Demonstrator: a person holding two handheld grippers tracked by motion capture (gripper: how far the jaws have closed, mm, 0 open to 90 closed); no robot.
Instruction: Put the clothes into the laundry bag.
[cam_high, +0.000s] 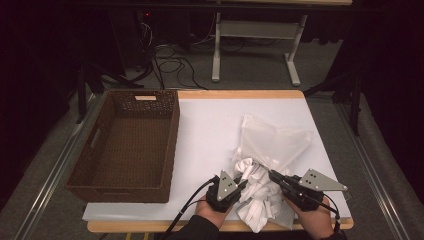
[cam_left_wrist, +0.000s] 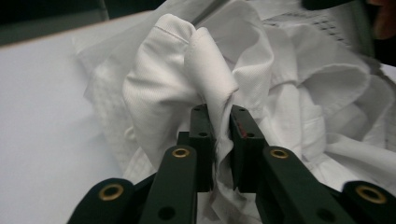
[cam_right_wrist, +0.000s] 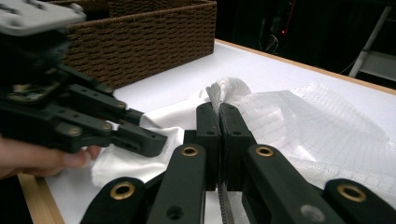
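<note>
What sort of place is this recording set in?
Probably a lab or recording workspace, not a home: a white-topped table in a dark room, loose cables on the floor, and a bare desk frame behind.

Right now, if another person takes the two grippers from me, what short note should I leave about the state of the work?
Left gripper: shut on a fold of the white garment.
Right gripper: shut on the edge of the mesh bag.
Both lie at the table's near right edge, the garment half out of the bag's mouth.
Wicker basket stands at the left, empty.
Done: both grips taken.
Left, probably: pull the garment free of the bag; it may then go in the basket.
</note>
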